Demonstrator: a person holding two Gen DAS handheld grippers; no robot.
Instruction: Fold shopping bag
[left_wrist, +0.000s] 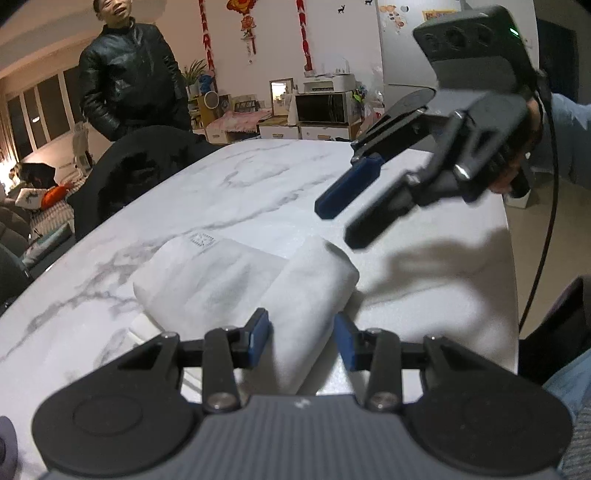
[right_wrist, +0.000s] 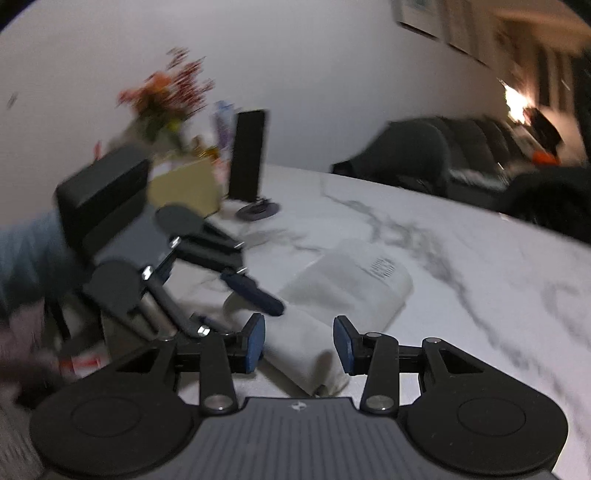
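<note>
Both hand-held grippers, left (left_wrist: 301, 341) and right (right_wrist: 299, 345), gape over the folded shopping bag (left_wrist: 236, 280) amid bare table (left_wrist: 424, 266).

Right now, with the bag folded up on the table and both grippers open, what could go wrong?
1. The folded shopping bag is held by nothing: both the left gripper and the right gripper are open, so its puffy rolled flap may spring back open.
2. The bag lies near the table edge; a nudge might push it off.
3. The right wrist view is blurred, so aiming a pinch could miss.
</note>
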